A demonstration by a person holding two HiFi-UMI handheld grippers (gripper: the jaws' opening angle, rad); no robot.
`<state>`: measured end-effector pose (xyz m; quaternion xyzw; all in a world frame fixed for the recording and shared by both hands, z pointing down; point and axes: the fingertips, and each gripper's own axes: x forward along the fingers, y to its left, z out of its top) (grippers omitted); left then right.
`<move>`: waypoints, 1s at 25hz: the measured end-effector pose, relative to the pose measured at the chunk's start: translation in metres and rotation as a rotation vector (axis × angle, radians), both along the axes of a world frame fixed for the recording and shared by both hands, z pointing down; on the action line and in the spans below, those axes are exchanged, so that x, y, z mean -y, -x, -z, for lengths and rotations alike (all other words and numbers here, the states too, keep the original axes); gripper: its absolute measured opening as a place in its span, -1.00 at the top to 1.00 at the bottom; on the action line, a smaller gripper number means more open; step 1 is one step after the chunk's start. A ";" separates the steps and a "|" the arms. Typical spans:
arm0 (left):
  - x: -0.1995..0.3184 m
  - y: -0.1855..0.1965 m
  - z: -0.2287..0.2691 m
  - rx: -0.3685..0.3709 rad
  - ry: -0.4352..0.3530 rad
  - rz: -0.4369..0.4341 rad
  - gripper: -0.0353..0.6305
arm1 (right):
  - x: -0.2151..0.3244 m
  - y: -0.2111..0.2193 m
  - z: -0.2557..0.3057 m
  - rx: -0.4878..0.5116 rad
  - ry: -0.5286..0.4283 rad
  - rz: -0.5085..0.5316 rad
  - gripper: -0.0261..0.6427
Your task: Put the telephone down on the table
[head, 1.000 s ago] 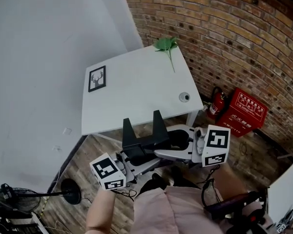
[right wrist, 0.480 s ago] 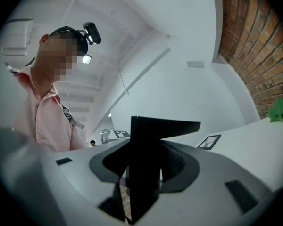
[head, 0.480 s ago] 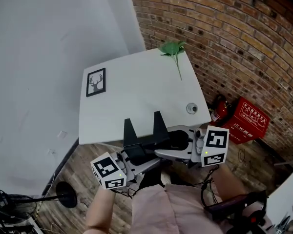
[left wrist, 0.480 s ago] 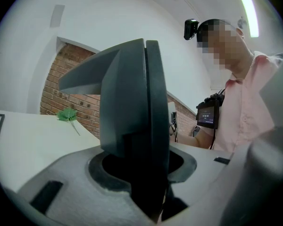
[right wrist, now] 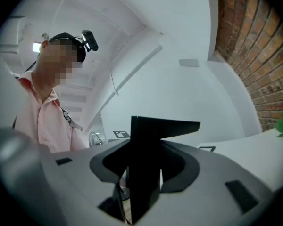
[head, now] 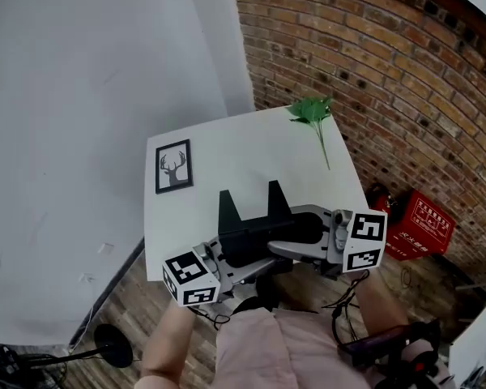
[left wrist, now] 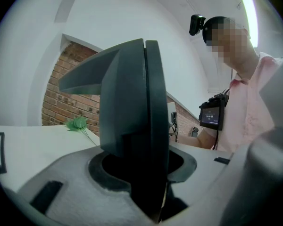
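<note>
The telephone (head: pixel 249 222) is a black body with two upright fins, hanging level over the near edge of the white table (head: pixel 227 156). My left gripper (head: pixel 231 258) clamps its left end and my right gripper (head: pixel 296 245) its right end, both shut on it. In the left gripper view the dark telephone (left wrist: pixel 132 107) stands up between the grey jaws of the left gripper (left wrist: pixel 146 173). Seen from the right gripper view, a black fin of the telephone (right wrist: pixel 148 145) rises between the jaws of the right gripper (right wrist: pixel 141 178). The telephone's underside is hidden.
A framed deer picture (head: pixel 173 167) lies at the table's left side, and a green sprig (head: pixel 312 112) at the far right corner. Brick wall (head: pixel 389 79) runs along the right, with a red box (head: pixel 421 225) on the floor. A round stand base (head: pixel 113 347) sits lower left.
Both grippers have carried the telephone forward from over the floor to above the table's near edge. The grip on it looks the same.
</note>
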<state>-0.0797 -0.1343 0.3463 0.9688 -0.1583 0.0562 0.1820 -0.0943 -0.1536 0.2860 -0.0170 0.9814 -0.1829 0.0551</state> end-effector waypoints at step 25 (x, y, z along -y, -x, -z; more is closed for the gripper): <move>0.138 0.030 -0.028 -0.027 0.054 -0.060 0.38 | 0.142 0.031 -0.030 -0.055 0.064 -0.063 0.38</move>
